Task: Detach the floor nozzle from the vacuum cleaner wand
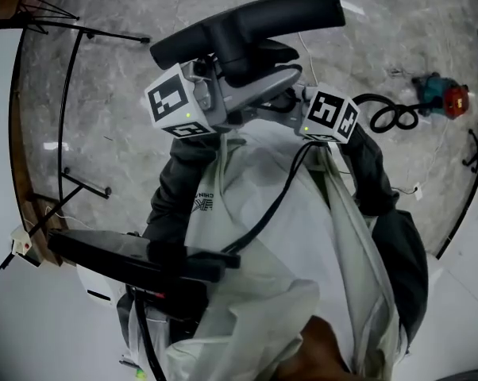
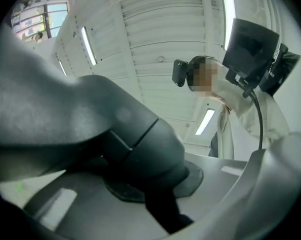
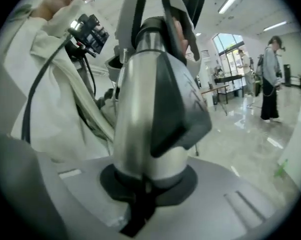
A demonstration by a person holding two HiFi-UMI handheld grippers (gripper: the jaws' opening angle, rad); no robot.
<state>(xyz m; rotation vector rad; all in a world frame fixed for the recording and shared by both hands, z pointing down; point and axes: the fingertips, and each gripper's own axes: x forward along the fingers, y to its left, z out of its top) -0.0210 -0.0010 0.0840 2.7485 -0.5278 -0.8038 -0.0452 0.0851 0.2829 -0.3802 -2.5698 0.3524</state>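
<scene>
The black floor nozzle [image 1: 247, 24] is held up off the floor, above both grippers. Its dark grey neck [image 2: 115, 134] fills the left gripper view, and my left gripper [image 2: 158, 189] is shut on it. My right gripper [image 3: 143, 186] is shut on a silver tube with a dark grey collar [image 3: 155, 99], which rises between its jaws. From the head, the left gripper [image 1: 223, 105] and the right gripper [image 1: 294, 105] meet from either side at the grey joint [image 1: 259, 82] under the nozzle. The rest of the wand is hidden below my arms.
A black metal frame stand [image 1: 64, 133] is on the marble floor at the left. A teal and red tool [image 1: 441, 98] and a coiled black cable [image 1: 394, 117] lie at the right. A black bar [image 1: 136, 256] crosses low at my left. A person [image 3: 269, 79] stands far off.
</scene>
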